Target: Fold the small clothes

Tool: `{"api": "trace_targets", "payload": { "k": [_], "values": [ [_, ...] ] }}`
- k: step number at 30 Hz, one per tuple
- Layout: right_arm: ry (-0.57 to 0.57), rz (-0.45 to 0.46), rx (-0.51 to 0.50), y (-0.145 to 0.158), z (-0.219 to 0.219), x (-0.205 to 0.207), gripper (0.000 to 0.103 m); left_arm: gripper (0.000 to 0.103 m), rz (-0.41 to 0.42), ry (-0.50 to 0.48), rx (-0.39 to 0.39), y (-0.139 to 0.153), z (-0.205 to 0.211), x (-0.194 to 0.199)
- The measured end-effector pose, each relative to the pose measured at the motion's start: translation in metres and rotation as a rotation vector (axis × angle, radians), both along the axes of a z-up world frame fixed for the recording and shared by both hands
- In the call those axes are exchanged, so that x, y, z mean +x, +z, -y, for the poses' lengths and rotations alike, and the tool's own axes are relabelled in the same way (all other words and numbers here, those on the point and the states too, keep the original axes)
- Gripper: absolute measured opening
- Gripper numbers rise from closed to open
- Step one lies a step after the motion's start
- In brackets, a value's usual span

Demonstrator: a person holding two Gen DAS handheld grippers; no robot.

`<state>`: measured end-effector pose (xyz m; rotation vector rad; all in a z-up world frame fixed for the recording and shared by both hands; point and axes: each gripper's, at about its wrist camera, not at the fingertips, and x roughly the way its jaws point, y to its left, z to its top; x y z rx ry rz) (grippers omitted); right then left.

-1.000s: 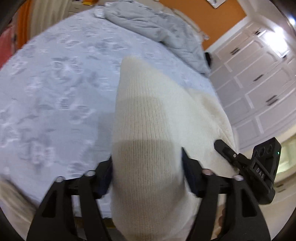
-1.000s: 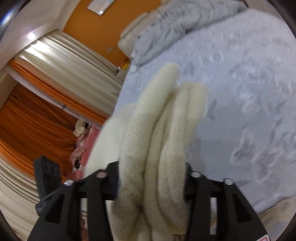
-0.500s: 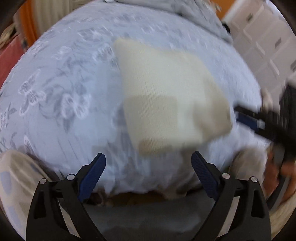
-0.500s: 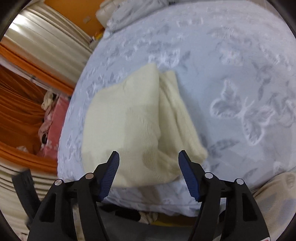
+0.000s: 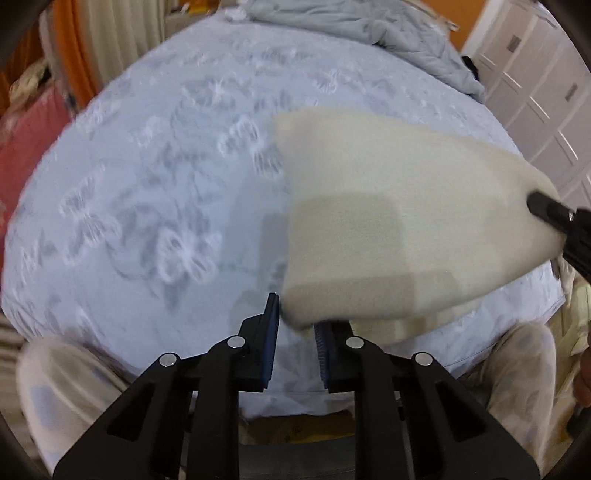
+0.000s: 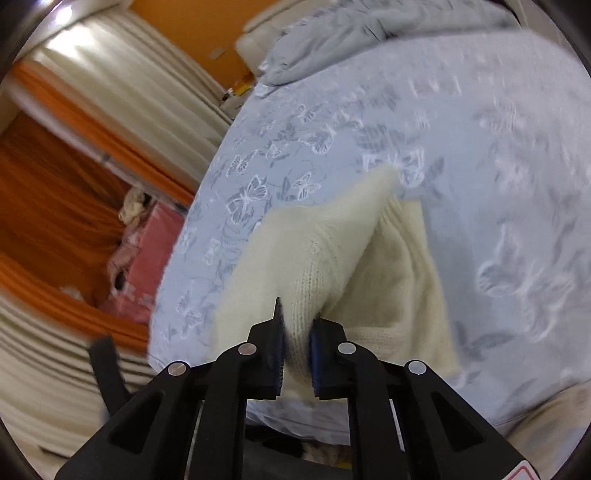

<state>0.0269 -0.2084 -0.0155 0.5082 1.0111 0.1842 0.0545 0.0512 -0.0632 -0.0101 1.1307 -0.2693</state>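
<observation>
The bed (image 5: 155, 192) fills most of both views; its pale blue-grey cover carries an embroidered butterfly pattern. A crumpled grey quilt (image 5: 369, 33) lies at the far end of the bed. Orange and cream curtains (image 6: 74, 155) hang at one side, white panelled cupboard doors (image 5: 546, 96) at the other. No brand or readable writing shows; only the corner of a red-edged warning sticker is visible on the right claw body.

The cream knitted garment (image 5: 399, 221) lies on the bed near its close edge. It is folded into several layers, with fine rib-knit texture and a turned hem along the near edge. In the right wrist view the top layer is pulled up into a ridge, with 1 folded part lying flat beside it.

The left claw (image 5: 295, 328) sits at the near left corner of the garment. Its jaws are closing, and the corner of the knit lies between the 2 blue pads (image 5: 271, 343), over the right one; the blur does not show whether the left pad touches.

The right claw (image 6: 297, 343) is at the opposite near corner. Its jaws are closing, and the blue pads (image 6: 316, 354) pinch a bunched fold of the knit on both sides.

The person's light patterned trouser legs (image 5: 66, 384) stand against the bed edge.
</observation>
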Motion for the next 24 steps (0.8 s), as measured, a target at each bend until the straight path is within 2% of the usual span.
{"api": "trace_targets", "payload": {
  "k": [1,2,4,6,8,10,11,12,14,17,20,21,22,24],
  "values": [
    [0.001,-0.065,-0.043,-0.024,0.0,0.001,0.01,0.019,-0.005,-0.013,0.033,-0.005,0.002,0.002],
    [0.001,-0.136,-0.068,-0.052,0.001,0.003,0.01,0.02,-0.048,-0.038,0.065,-0.021,0.007,0.006],
    [-0.012,-0.235,-0.054,-0.098,0.001,0.001,0.012,0.021,-0.117,-0.052,0.114,-0.053,0.014,0.006],
    [-0.054,-0.213,-0.023,-0.094,0.002,-0.006,0.015,0.022,-0.102,-0.052,0.159,-0.065,0.017,-0.005],
    [-0.057,-0.179,-0.04,-0.075,0.002,-0.009,0.023,0.026,-0.069,-0.051,0.154,-0.058,0.016,-0.013],
    [-0.082,-0.122,-0.102,-0.051,0.009,-0.008,0.045,0.047,-0.044,-0.033,0.132,-0.048,0.009,-0.019],
    [-0.11,-0.087,-0.123,-0.041,0.015,-0.007,0.068,0.065,-0.021,-0.008,0.103,-0.04,0.001,-0.022],
    [-0.13,-0.069,-0.133,-0.037,0.02,-0.003,0.08,0.07,-0.004,0.011,0.079,-0.034,-0.004,-0.023],
    [-0.131,-0.099,-0.125,-0.044,0.025,0.008,0.08,0.07,0.01,0.036,0.011,-0.022,-0.015,-0.024],
    [-0.115,-0.224,-0.046,-0.079,0.026,0.032,0.08,0.092,0.04,0.078,-0.081,-0.009,-0.02,-0.021],
    [-0.134,-0.274,0.03,-0.112,0.017,0.043,0.082,0.094,0.025,0.102,-0.146,-0.01,-0.018,-0.005],
    [-0.148,-0.248,0.056,-0.112,0.016,0.044,0.072,0.094,-0.006,0.115,-0.168,-0.015,-0.016,0.006],
    [-0.149,-0.224,0.045,-0.105,0.015,0.044,0.048,0.094,-0.022,0.124,-0.166,-0.019,-0.015,0.011],
    [-0.148,-0.141,0.031,-0.077,0.017,0.038,0.027,0.093,-0.042,0.137,-0.149,-0.023,-0.008,0.021]
  ]
}}
